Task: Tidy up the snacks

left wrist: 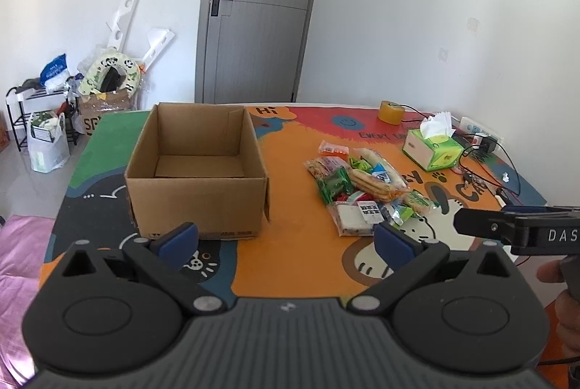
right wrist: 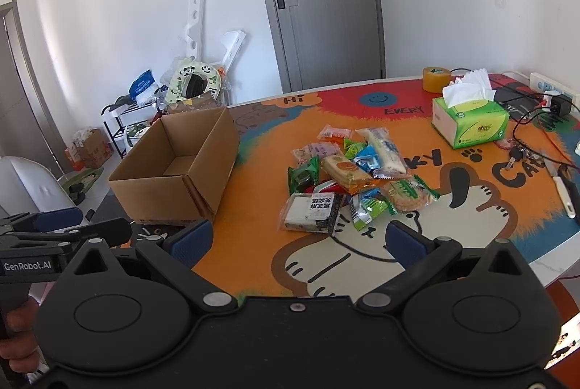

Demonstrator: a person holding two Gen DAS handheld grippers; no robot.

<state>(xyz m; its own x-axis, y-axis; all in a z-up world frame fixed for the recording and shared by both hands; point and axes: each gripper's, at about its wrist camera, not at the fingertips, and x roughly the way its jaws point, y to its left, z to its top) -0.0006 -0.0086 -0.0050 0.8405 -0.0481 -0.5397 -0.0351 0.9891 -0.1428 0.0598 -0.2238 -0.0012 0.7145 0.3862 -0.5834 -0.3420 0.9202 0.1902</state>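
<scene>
Left wrist view: snack pile (left wrist: 364,188) beyond both grippers' wide-open, empty jaws; cardboard box (left wrist: 197,168) left.

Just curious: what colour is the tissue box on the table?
Bright green and white tissue box, seen best from the right wrist view.

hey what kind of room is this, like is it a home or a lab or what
Most likely a room in a home, not a lab. A grey interior door, a shoe rack with bags by the wall, and a table with a cartoon mat holding a tissue box suggest that.
</scene>
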